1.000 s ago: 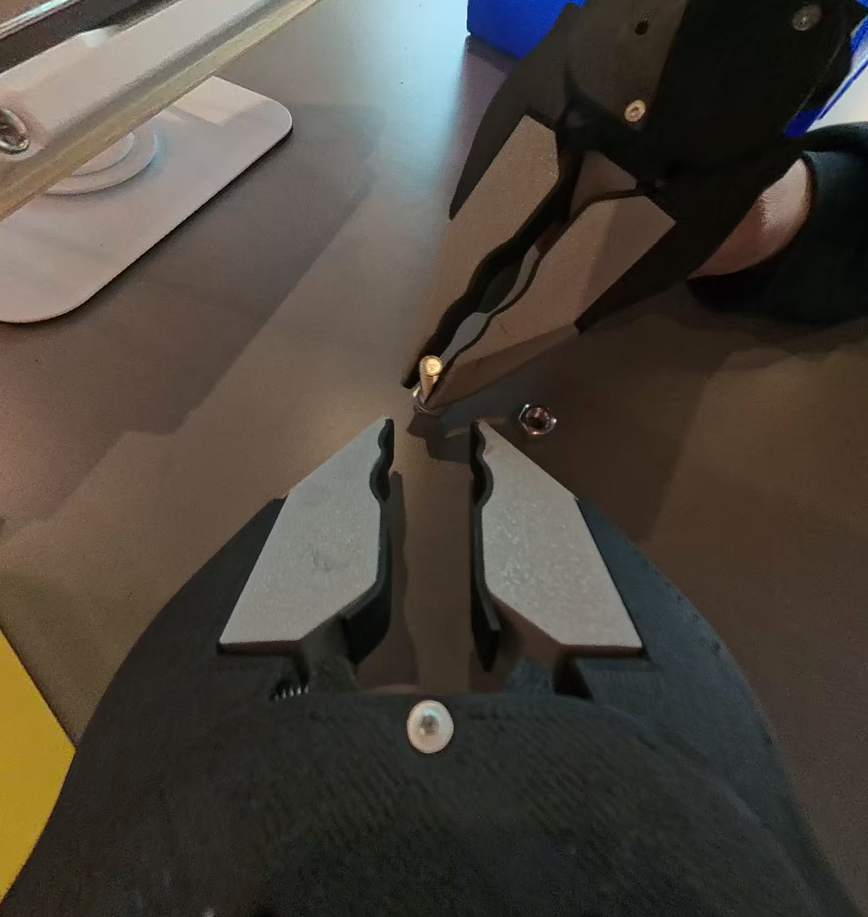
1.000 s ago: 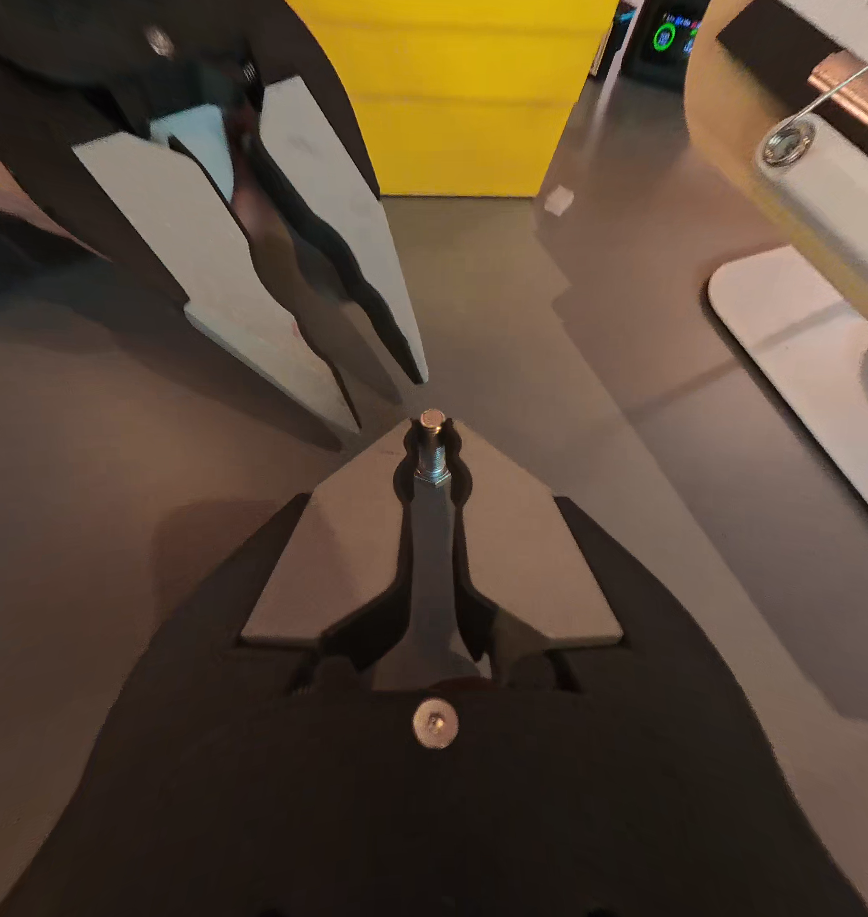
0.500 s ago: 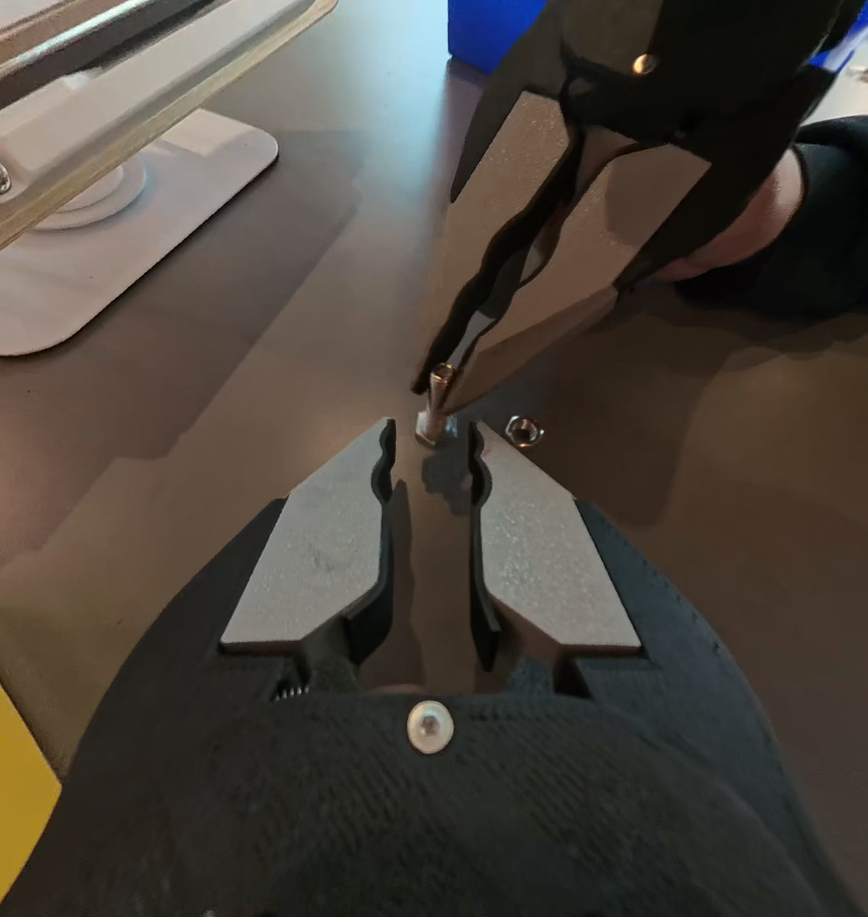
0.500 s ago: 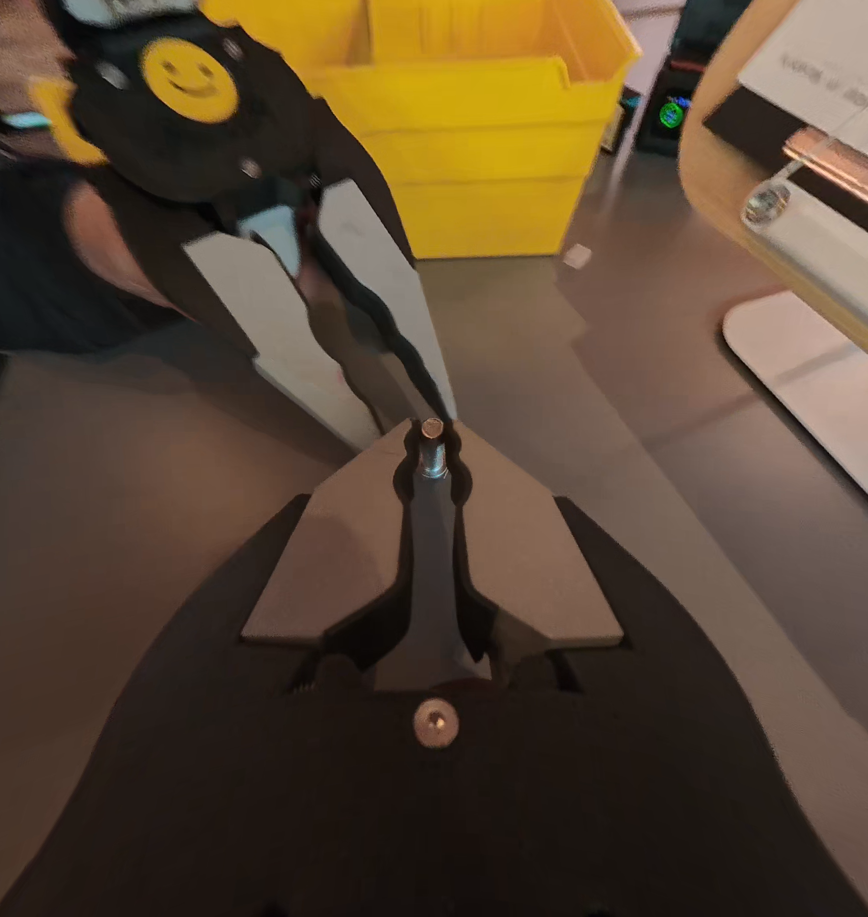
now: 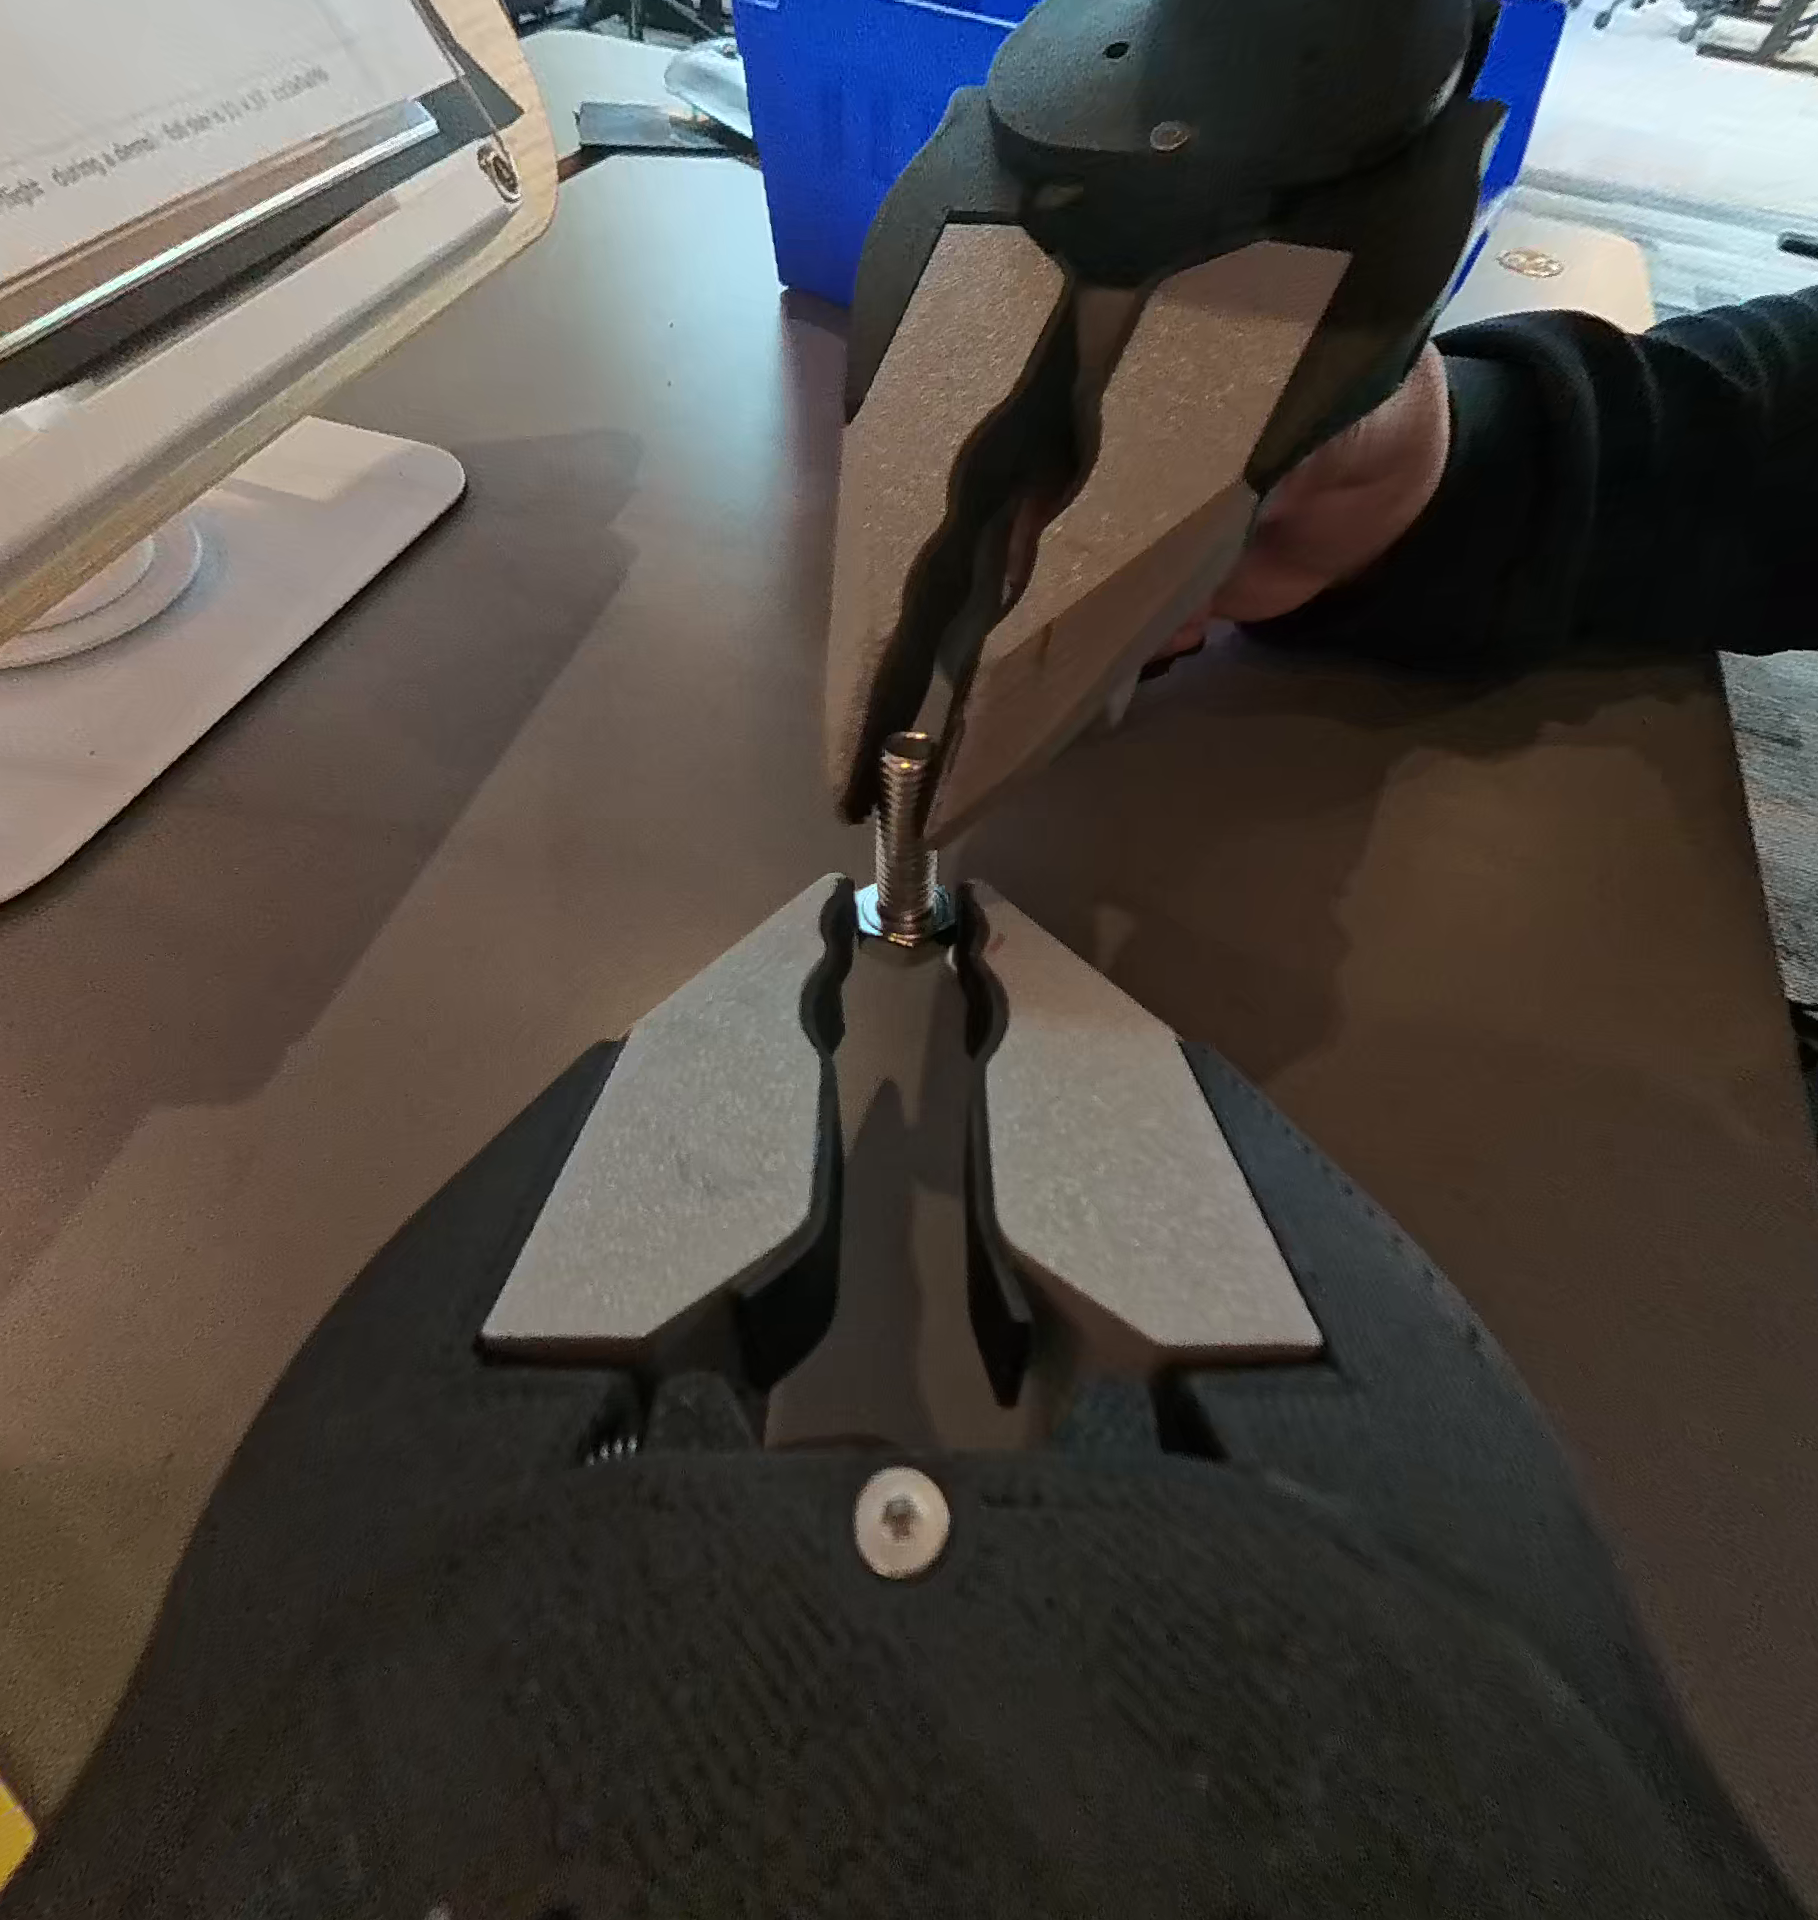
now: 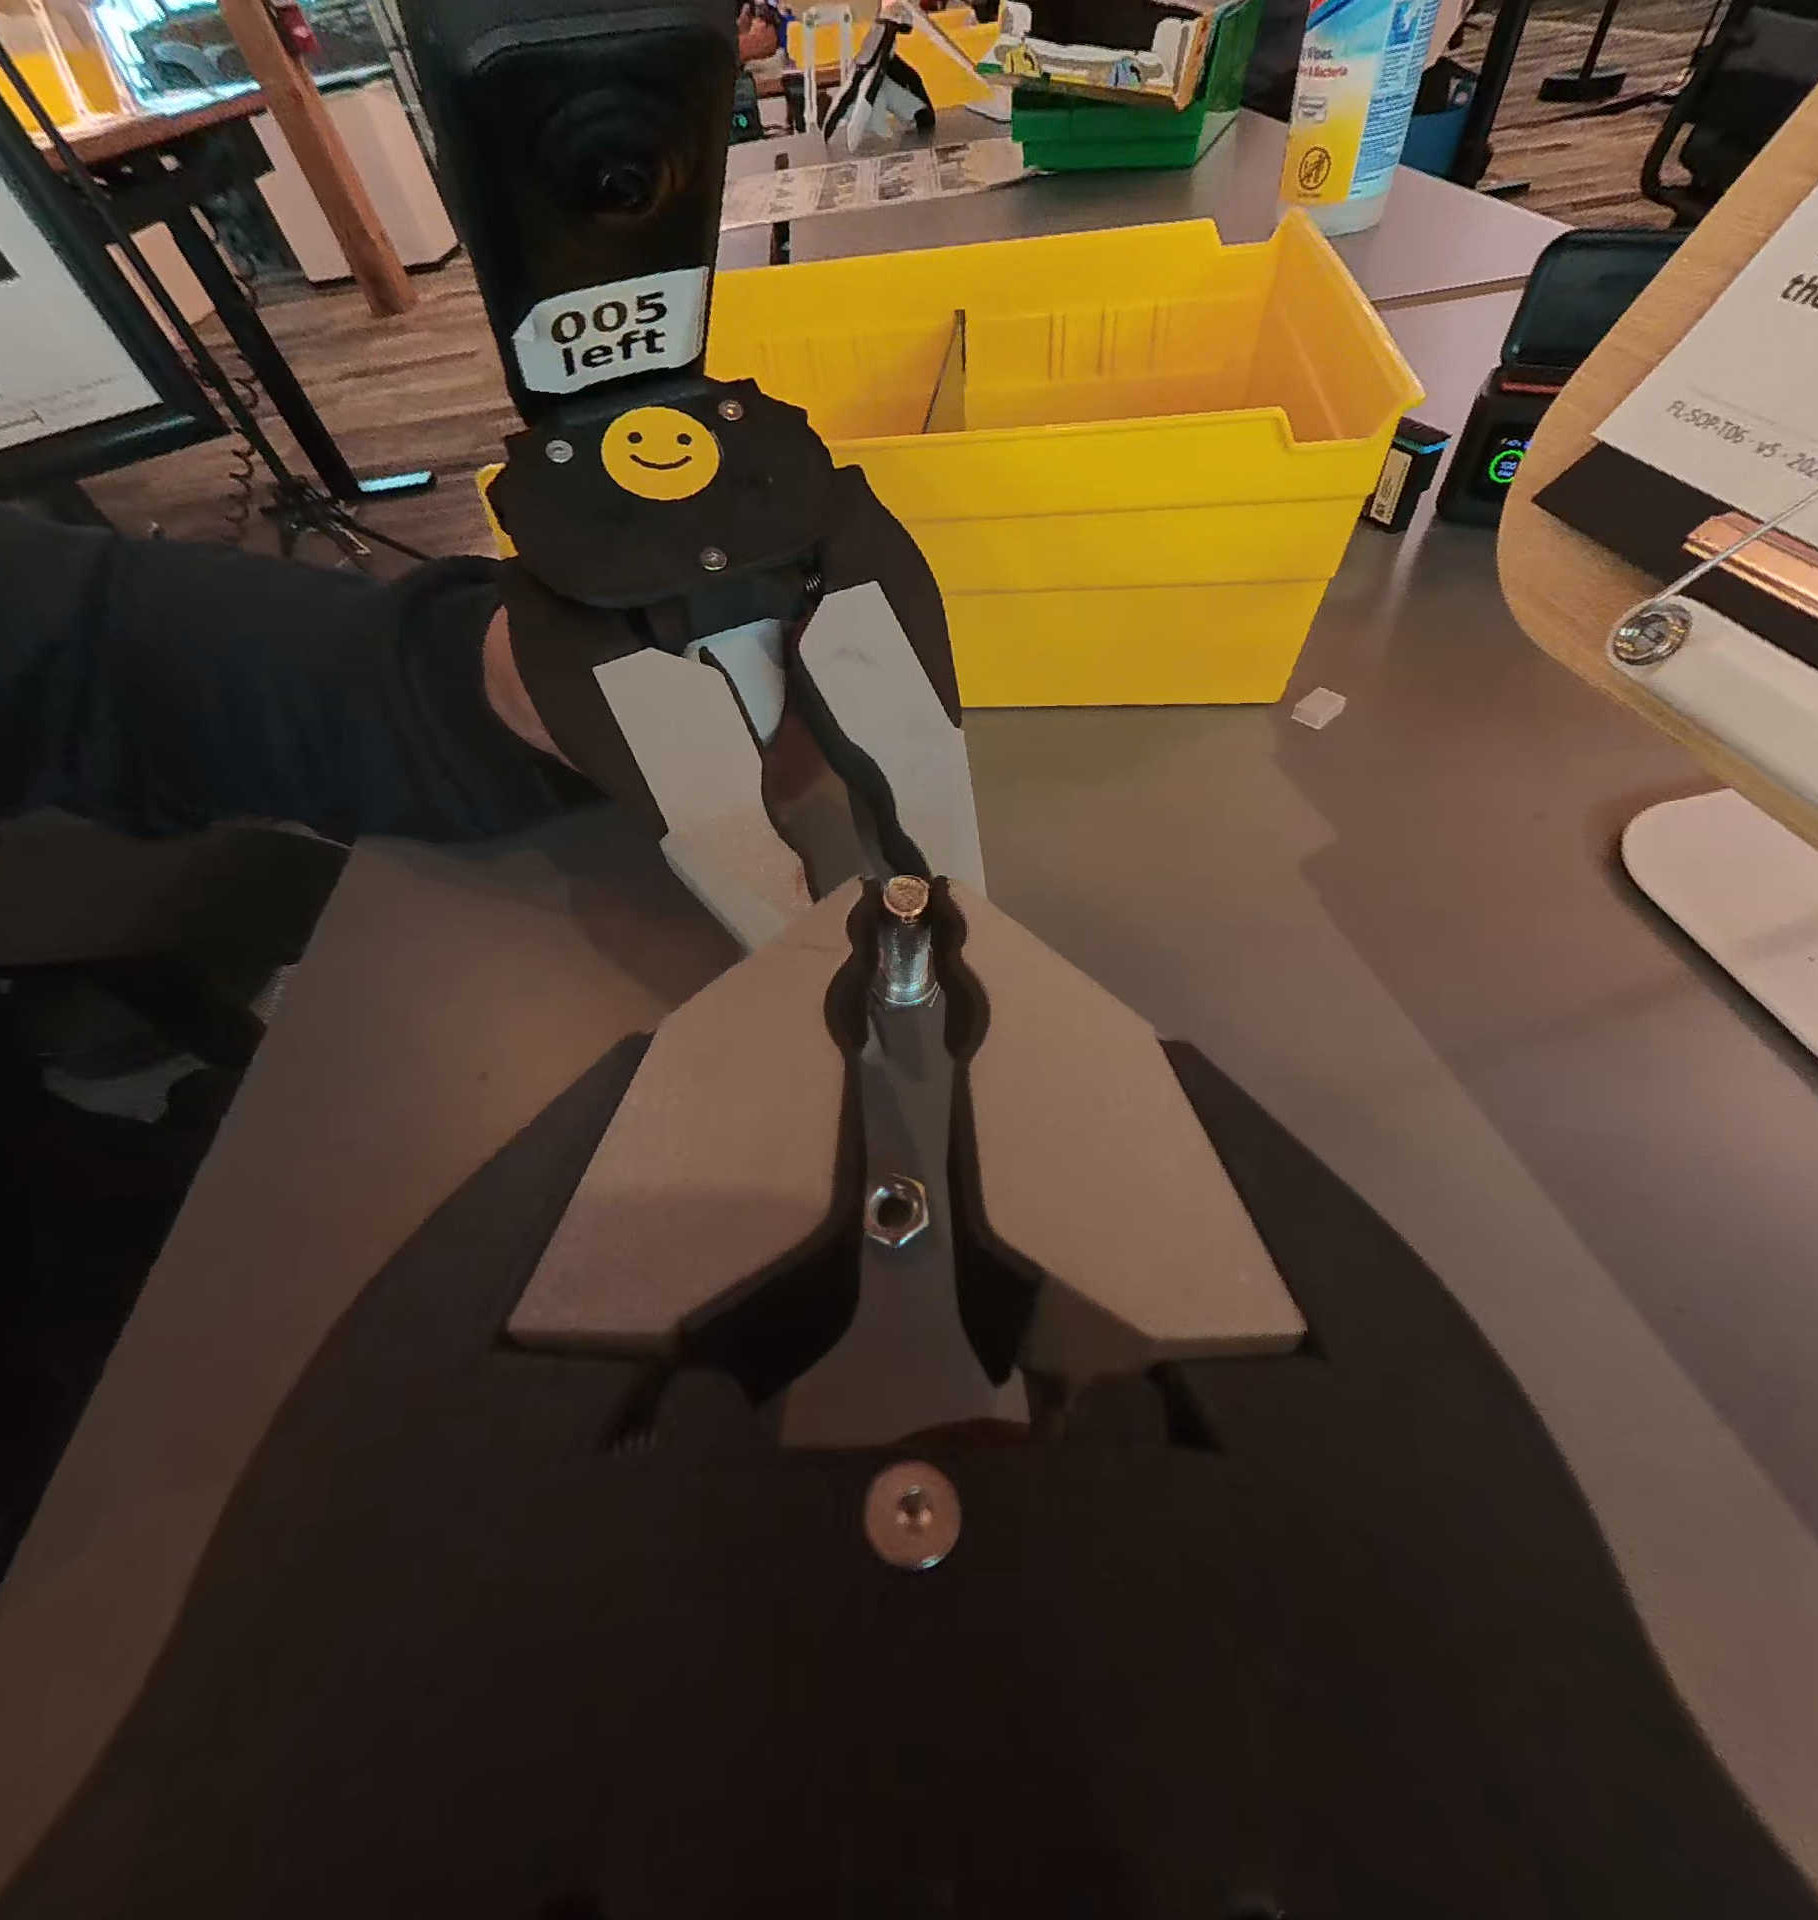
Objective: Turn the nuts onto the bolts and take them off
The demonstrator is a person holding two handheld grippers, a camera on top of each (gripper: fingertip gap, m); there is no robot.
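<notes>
Two grippers — right gripper (image 6: 903, 914) fingers pinch bolt (image 5: 907, 831) top | left gripper (image 5: 903, 914) fingers clamp its base | loose nut (image 6: 892, 1214) beside — table (image 5: 1404, 987).

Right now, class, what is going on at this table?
A person holds a gripper in each hand. The right gripper is shut on the threaded end of a bolt standing upright; the left gripper closes around its base, at the head or a nut. A loose hex nut lies on the table.
</notes>
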